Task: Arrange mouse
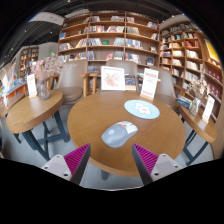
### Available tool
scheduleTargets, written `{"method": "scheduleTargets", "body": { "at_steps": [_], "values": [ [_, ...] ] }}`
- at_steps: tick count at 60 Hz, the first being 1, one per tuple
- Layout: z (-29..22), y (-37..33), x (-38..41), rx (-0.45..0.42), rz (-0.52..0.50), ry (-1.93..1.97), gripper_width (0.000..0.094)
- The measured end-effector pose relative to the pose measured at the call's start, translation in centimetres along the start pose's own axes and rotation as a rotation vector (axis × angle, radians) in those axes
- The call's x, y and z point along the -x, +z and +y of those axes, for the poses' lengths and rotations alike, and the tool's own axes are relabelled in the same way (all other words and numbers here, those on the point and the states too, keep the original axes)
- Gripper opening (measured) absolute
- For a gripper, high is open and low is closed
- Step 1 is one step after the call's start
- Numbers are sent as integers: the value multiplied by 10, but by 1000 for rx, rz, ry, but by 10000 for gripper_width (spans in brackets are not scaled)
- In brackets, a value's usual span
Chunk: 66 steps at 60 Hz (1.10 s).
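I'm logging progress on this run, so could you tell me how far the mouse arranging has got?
Nothing looks done yet. The mouse lies on the bare round table, apart from the blue mouse pad beyond it. The gripper is open, empty, short of the mouse. Grasping and placing remain.

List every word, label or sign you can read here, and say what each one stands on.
No text can be read.
Two upright sign cards at the far edge of the round table: print too small.
Spines on the bookshelves: too small.
Mouse and round blue mouse pad: no marking visible.
The hand-held gripper is open, just short of the mouse.
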<state>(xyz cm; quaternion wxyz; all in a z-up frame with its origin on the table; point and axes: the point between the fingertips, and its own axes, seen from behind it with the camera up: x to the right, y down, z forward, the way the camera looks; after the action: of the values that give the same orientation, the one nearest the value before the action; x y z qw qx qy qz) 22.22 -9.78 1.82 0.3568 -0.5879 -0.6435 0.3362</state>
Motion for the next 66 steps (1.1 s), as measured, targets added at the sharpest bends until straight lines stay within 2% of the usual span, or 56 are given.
{"method": "scheduleTargets", "body": {
  "at_steps": [32, 56, 66],
  "values": [
    [-14, 82, -18, 102, 37, 60, 857],
    [-37, 127, 3, 183, -18, 41, 841],
    [-44, 138, 14, 187, -46, 41, 838]
  ]
}}
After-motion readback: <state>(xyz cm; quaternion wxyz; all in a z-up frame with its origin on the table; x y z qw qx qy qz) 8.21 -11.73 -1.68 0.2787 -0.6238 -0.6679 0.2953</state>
